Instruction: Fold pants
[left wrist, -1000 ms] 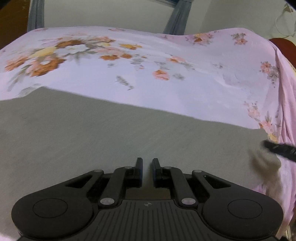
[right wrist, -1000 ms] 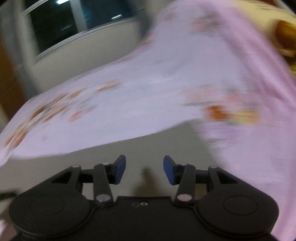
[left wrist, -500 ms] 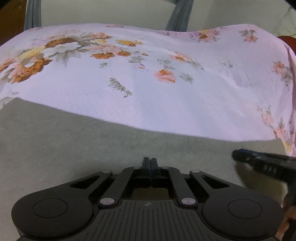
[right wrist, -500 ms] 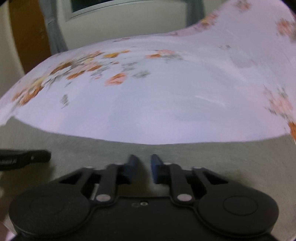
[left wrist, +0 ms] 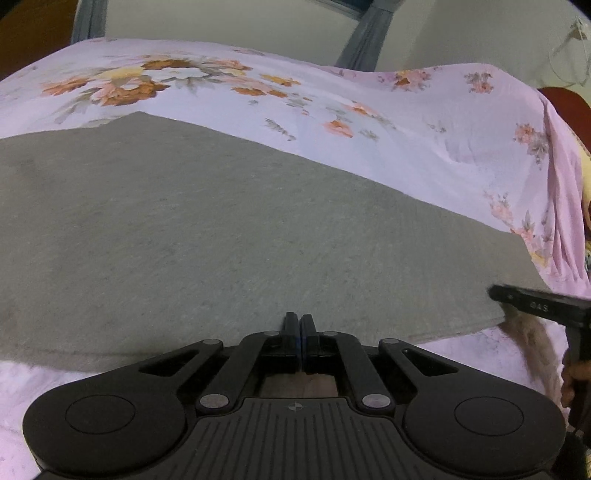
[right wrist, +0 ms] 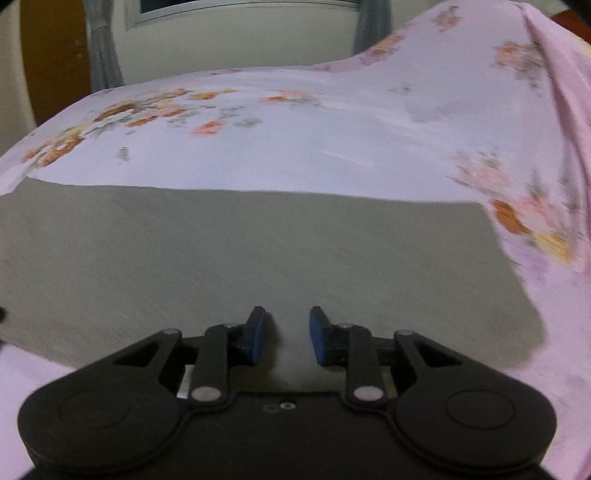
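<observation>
Grey pants (left wrist: 229, 229) lie flat and folded on the pink flowered bedsheet (left wrist: 369, 158). My left gripper (left wrist: 299, 321) is shut, pads together, tips over the pants' near edge; I see no cloth between the pads. The right gripper's finger (left wrist: 532, 304) comes in from the right at the pants' near right corner, with a hand (left wrist: 576, 373) behind it. In the right wrist view the pants (right wrist: 258, 251) spread ahead. My right gripper (right wrist: 286, 332) hovers above their near edge with its jaws opening. The blue pads (right wrist: 317, 339) stand apart and press on nothing.
The bedsheet (right wrist: 332, 147) covers a bed that rises to a hump at the far right. Behind it are a pale wall, grey curtains (left wrist: 362, 44) and a window (right wrist: 240, 5). A brown wooden panel (right wrist: 48, 55) stands at the far left, a dark red object (left wrist: 569, 107) at the right.
The left jaws went from slightly apart to shut, and that view drew back until the pants' near edge showed. The right jaws narrowed, then widened again as that gripper swung over the pants.
</observation>
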Tool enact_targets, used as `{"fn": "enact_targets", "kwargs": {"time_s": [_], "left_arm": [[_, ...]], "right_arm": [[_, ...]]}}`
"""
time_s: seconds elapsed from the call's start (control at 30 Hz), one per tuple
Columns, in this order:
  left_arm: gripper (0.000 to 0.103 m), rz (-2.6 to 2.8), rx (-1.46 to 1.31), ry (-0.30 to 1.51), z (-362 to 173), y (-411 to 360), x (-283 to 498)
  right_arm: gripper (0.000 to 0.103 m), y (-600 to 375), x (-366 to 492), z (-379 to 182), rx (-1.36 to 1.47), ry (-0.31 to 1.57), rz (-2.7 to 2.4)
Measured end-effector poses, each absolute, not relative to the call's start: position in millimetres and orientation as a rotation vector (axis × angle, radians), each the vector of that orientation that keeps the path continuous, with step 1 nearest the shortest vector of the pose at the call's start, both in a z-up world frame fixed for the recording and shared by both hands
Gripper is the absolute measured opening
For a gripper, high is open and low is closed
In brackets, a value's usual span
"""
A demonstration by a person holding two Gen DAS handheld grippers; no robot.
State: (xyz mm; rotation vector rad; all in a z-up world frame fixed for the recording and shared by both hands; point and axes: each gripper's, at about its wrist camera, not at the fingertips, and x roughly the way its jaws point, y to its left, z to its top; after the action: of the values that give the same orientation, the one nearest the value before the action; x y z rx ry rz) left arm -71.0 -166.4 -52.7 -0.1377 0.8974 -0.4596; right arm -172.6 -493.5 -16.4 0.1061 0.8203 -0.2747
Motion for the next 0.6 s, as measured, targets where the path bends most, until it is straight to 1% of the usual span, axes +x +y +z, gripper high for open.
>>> {"fn": "enact_targets", "kwargs": {"time_s": [0.07, 0.13, 0.27, 0.37, 0.43, 0.53, 0.6], "left_arm": [[0.004, -0.446, -0.156, 0.899, -44.9, -164.7, -73.0], [0.004, -0.441, -0.161, 0.883, -36.8, -167.3, -74.2], [0.004, -0.461, -0.152, 0.874, -30.4, -189.2, -70.5], [0.004, -0.488, -0.138, 0.886, -33.2, -211.5, -67.9], [0.004, -0.484, -0.121, 0.936, -44.8, -223.2, -64.9], [0.004, -0.464, -0.129, 0.935, -53.6, -221.6, -67.6], [0.004, -0.456, -0.121, 0.938, -46.5, -222.9, -68.6]], "right_arm": [[0.026, -503.8, -177.2, -10.7, 0.13, 0.825, -0.318], [0.031, -514.1, -185.5, -1.1, 0.158, 0.801, -0.355], [0.032, -530.1, -194.1, -0.7, 0.177, 0.802, -0.398], [0.031, -540.1, -196.4, -10.4, 0.198, 0.82, -0.402], [0.031, -547.1, -198.3, -13.2, 0.213, 0.817, -0.397], [0.031, -553.8, -205.4, -4.9, 0.252, 0.806, -0.405], [0.035, -557.4, -212.9, 3.5, 0.272, 0.769, -0.402]]}}
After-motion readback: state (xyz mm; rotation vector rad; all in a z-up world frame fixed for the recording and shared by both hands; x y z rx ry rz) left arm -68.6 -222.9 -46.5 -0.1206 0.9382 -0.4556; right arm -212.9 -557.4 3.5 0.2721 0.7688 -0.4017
